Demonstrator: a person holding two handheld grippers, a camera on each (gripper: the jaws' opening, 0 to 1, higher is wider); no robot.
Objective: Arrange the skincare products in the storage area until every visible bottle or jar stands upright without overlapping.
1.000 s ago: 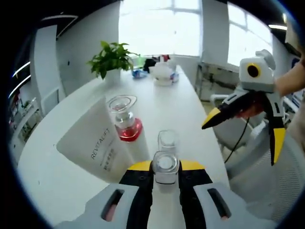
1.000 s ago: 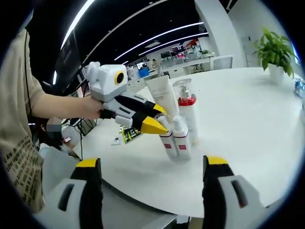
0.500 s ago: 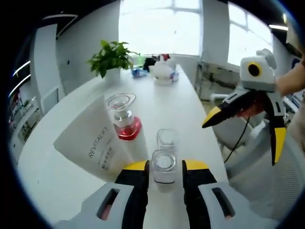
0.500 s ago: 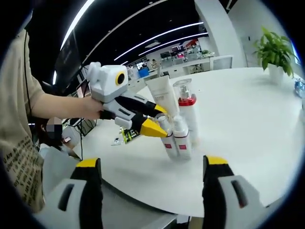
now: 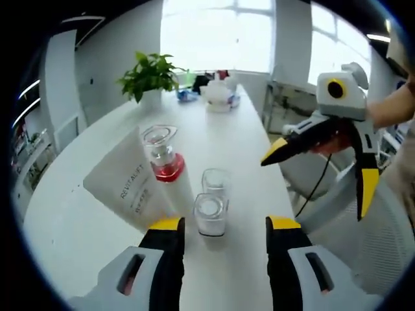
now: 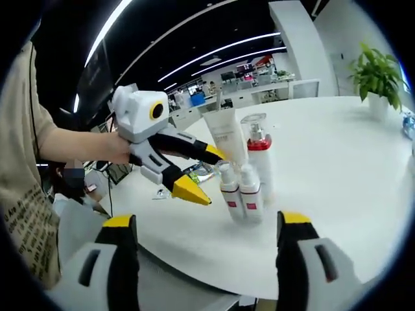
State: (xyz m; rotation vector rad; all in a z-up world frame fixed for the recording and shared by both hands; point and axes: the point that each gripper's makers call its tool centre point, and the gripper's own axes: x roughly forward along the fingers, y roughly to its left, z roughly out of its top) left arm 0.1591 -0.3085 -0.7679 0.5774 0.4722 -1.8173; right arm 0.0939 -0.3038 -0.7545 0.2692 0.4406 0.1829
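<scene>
The white bench [image 5: 233, 149] is seen ahead of both pairs of jaws, carrying a tight cluster of skincare products. Largest in the cluster is the white tube [image 5: 130, 191], seen in the left gripper view just beyond and to the left of the left jaw tip; it is tilted and appears to lean against the pump bottle with the red collar [image 5: 165, 165] beside it. Two small clear-capped bottles [image 5: 211, 214] stand upright directly ahead of the gap between the jaws, one behind the other and close together. In the right gripper view the same four items are grouped ahead of the jaws, the small bottles [image 6: 240, 194] in front.

The left gripper [image 5: 220, 227] is held with its jaws wide apart and nothing between them, the nearest small bottle lying just beyond the tips. The right gripper [image 6: 206, 223] is also spread wide and empty, well short of the cluster.

The release of the near small bottle is judged complete, with the leaning tube the likely remaining item. The left gripper is best drawn straight back so that neither tip clips the small bottle. The tube should then be gripped low on its body and set upright clear of the pump bottle.
</scene>
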